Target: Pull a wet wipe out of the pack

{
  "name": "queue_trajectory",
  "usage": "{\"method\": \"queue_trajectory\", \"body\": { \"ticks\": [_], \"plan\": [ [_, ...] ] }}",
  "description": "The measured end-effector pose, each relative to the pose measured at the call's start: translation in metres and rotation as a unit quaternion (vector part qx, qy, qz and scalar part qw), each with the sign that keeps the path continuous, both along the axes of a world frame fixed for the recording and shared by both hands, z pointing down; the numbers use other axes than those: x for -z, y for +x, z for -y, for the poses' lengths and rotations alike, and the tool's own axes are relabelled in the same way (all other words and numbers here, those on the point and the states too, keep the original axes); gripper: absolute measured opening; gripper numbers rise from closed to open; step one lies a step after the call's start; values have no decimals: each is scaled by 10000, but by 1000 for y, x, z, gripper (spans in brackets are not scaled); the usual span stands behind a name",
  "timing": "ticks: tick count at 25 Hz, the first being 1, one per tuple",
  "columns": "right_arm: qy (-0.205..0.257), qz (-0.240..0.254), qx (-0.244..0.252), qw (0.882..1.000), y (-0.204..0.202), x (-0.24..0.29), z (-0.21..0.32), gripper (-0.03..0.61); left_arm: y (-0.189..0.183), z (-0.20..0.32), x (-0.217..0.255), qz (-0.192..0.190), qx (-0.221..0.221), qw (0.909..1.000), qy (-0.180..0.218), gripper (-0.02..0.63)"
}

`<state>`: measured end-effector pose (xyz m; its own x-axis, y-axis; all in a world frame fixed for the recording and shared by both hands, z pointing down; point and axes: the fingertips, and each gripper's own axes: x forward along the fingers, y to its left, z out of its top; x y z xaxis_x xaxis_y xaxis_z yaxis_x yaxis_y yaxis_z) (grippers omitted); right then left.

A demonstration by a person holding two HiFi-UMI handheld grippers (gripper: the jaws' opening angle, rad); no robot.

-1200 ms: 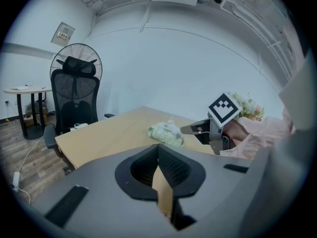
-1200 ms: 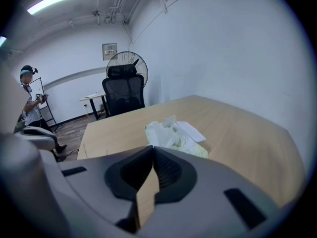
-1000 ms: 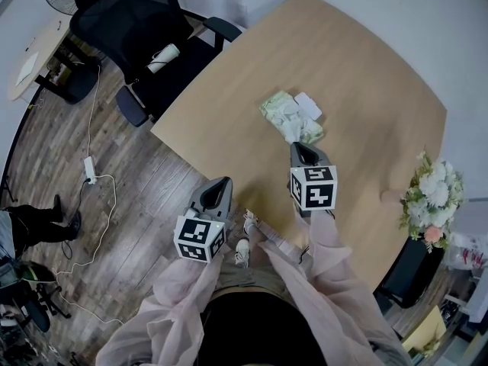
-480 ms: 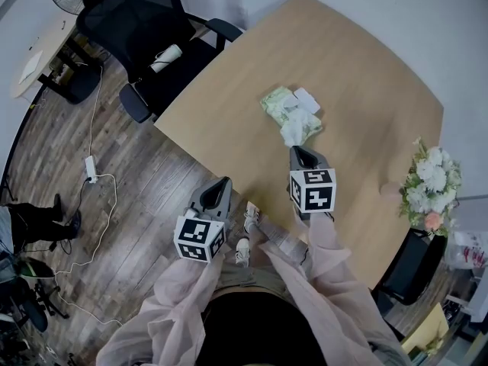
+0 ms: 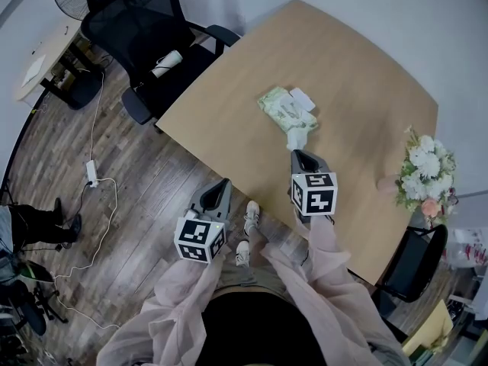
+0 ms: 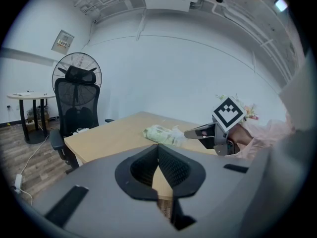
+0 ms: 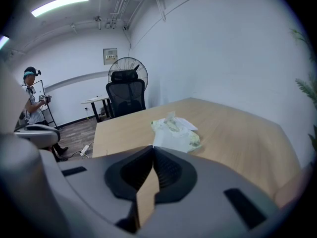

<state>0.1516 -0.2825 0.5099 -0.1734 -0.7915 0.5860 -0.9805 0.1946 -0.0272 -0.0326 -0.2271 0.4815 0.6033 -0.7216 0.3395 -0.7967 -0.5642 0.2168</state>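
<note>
Pulling back toward the lower edge of the head view, the right gripper [image 5: 300, 155] is now sitting a little further from the pale green soft plastic wipe pack [image 5: 279, 106] than a second ago, and the white wet wipe [image 5: 294, 136] is stretching out longer between them. Its jaws are pressing together on the near end of that wipe; in the right gripper view the sheet [image 7: 166, 138] is running from the pack [image 7: 174, 127] straight down to the pinched tips [image 7: 153, 147].

The pack is lying on the light wooden worktop [image 5: 358, 82], just above centre in the head view, with its white flap [image 5: 303, 97] folded open toward the right. It is showing at mid-frame in the left gripper view [image 6: 161, 134], with the right gripper's tips [image 6: 188, 132] just to its right.

The left gripper [image 5: 223, 183] is hanging at lower centre-left over the dark wood-plank floor [image 5: 130, 227], off the worktop's edge and well apart from the pack. Its jaws are meeting with nothing between them [image 6: 158, 147].

A black mesh office chair [image 5: 141, 33] is standing at the upper left, and a bunch of white and pink flowers [image 5: 424, 171] is sitting at the worktop's right edge.
</note>
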Motion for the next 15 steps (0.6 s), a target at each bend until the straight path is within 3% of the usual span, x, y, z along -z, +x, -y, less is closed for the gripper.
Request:
{"method": "queue_trajectory", "body": {
  "ticks": [15],
  "plan": [
    [393, 575, -188, 9974, 8, 28, -51, 14, 11, -21, 19, -70, -189, 9994, 275, 11]
  ]
}}
